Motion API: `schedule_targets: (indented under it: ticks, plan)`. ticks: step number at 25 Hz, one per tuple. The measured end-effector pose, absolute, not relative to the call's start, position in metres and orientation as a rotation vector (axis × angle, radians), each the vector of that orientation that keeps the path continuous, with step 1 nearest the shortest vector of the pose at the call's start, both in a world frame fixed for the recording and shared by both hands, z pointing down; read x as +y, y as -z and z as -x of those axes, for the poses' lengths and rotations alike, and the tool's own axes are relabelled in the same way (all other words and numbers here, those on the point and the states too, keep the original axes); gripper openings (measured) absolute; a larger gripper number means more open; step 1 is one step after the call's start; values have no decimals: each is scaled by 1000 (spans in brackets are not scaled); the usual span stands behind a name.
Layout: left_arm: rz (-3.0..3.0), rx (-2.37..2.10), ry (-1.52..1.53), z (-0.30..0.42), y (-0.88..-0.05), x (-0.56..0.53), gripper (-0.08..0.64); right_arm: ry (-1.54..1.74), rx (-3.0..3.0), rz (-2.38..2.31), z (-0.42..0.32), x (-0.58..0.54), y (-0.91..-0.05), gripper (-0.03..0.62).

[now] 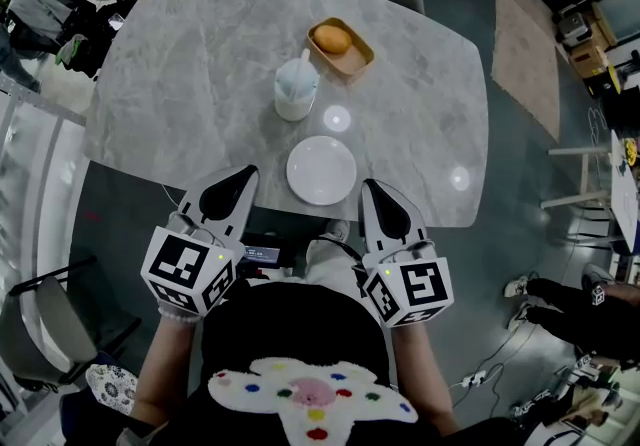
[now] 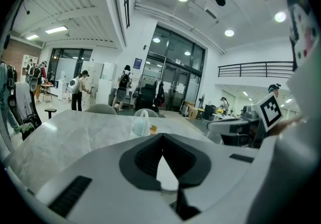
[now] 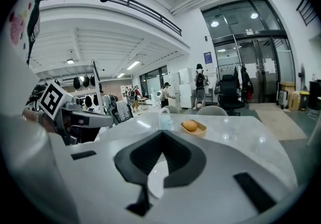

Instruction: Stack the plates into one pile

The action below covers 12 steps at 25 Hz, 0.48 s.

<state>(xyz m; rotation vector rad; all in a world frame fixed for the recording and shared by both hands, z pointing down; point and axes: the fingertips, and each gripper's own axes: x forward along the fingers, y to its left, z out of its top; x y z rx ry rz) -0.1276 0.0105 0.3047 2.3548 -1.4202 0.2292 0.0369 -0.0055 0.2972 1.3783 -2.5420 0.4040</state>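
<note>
A grey marbled surface (image 1: 190, 64) carries a white plate (image 1: 321, 170) that lies flat near its front edge. The left tongs (image 1: 246, 176) and the right tongs (image 1: 371, 187) flank the plate without touching it. Both have their jaws pressed together with nothing between them. Farther back stand a white cup (image 1: 296, 89) and an orange tray (image 1: 364, 60).

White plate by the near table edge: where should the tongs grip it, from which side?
Probably the near rim, low from the person's side: the white plate lies flat, so only its thin rim can be pinched, and that part is nearest the table edge.
</note>
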Motion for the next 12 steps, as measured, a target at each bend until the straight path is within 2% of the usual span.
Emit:
schedule_targets:
  ticks: [12]
  plan:
    - [-2355,-1409,-232,125,-306,10,11,-413,-2522,-1376,-37,-6,-302,2]
